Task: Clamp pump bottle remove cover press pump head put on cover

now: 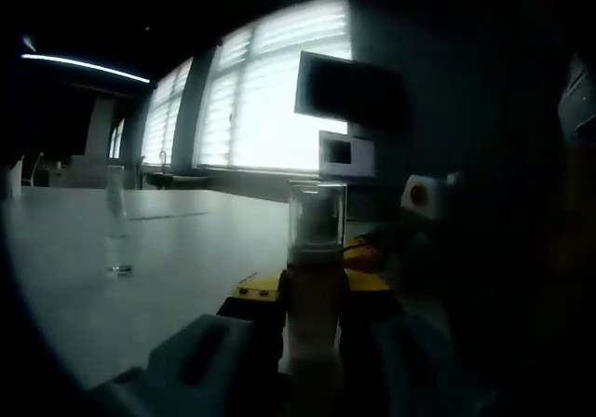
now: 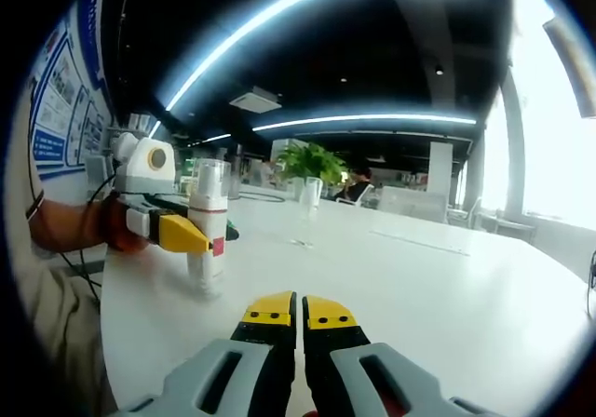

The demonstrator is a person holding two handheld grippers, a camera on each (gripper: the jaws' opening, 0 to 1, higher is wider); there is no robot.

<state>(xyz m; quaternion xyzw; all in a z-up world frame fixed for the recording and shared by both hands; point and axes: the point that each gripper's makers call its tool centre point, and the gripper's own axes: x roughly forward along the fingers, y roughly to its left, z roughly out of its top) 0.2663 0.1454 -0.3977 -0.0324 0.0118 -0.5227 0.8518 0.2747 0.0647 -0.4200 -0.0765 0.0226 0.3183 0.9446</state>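
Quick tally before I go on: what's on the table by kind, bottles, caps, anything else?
Pump bottle: 1, clamped in the left gripper
Clear cover: 1, on the bottle
Clear glass-like item: 1, standing apart on the table; too small to identify
Total: 3

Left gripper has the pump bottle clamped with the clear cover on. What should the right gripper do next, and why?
Probably open the right gripper and bring it to the clear cover. The left gripper is shut on the pump bottle, which stands upright on the table with its cover on, while the right one is shut, empty and off to the side.
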